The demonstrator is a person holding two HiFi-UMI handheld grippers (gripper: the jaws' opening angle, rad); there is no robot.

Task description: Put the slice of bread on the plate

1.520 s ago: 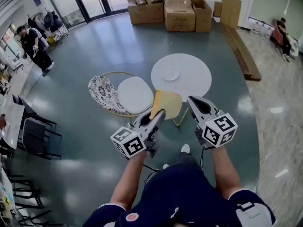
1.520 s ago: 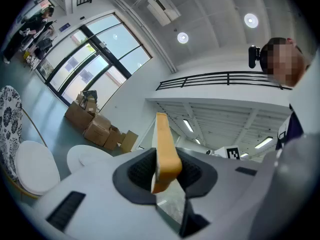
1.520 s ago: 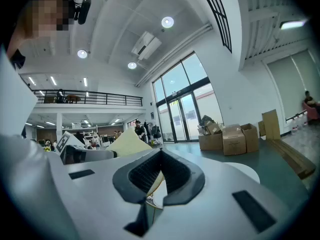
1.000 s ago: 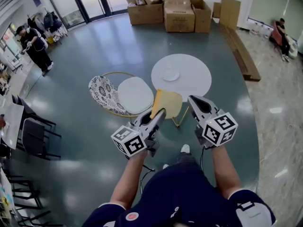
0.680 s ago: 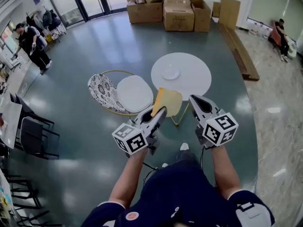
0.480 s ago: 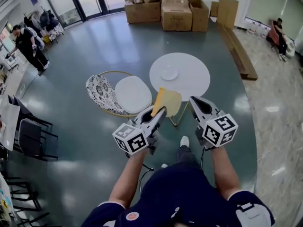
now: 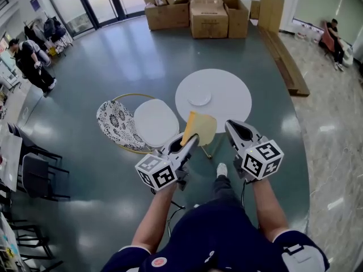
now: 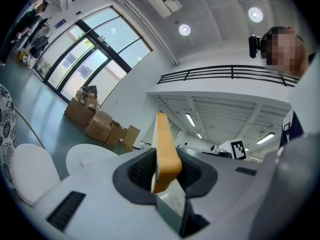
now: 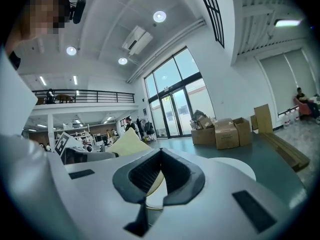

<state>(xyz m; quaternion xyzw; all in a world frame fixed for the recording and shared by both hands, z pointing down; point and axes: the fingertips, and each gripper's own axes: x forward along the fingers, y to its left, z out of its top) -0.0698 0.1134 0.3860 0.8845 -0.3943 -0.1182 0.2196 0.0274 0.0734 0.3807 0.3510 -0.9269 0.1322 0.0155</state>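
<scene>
In the head view, the left gripper (image 7: 189,140) holds the slice of bread (image 7: 199,127) upright, well short of the plate (image 7: 199,98) on the round white table (image 7: 229,92). Gripped only near its lower edge, the soft slice could flop or slide out during the reach. In the left gripper view, the jaws are clamped on the slice's bottom part, and most of it rises above the pads (image 8: 141,171). In the right gripper view, the right gripper (image 9: 160,156) has its tips together on nothing, and the bread is off to its left.

Left claw (image 7: 193,139) with bread slice (image 7: 200,127), right claw (image 7: 230,125), nearer the white table (image 7: 228,86).
</scene>
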